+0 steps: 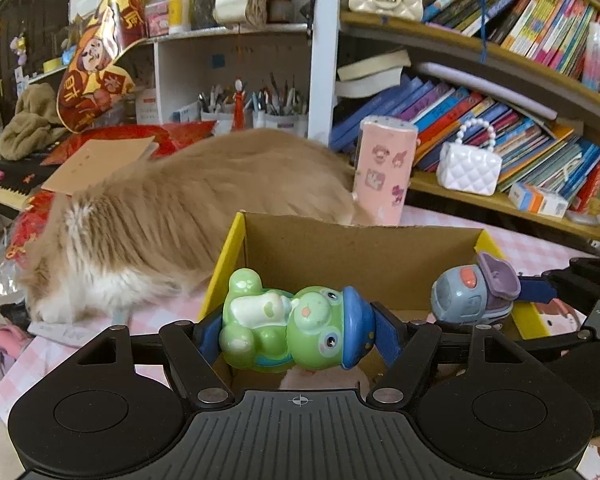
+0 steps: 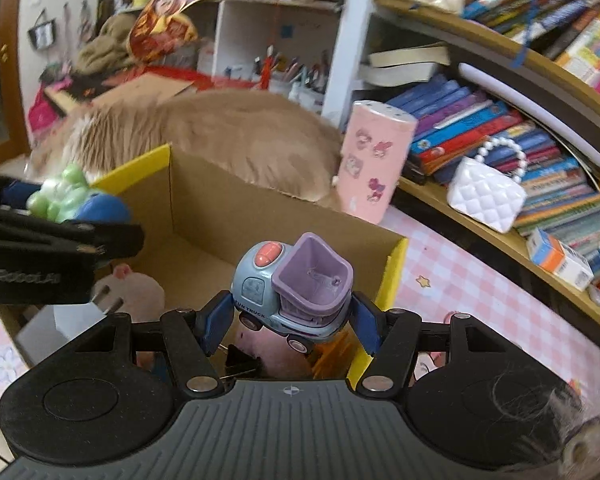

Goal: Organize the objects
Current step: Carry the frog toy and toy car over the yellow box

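Two claws over cardboard box [image 1: 364,248]: left claw [image 1: 296,332] clamps green frog toy [image 1: 284,328], right claw [image 2: 290,320] clamps toy truck [image 2: 296,284].

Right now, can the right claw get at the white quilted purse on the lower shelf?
Probably not yet: the right claw is shut on the toy truck, so it has no free grip. The way across to the white purse looks unblocked.

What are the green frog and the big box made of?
The green frog looks like hard, shiny plastic: light glints off its smooth round belly, though glazed pottery would look much the same. The box looks like cardboard: dull brown inside, with a rough torn top edge and yellow printed outside.
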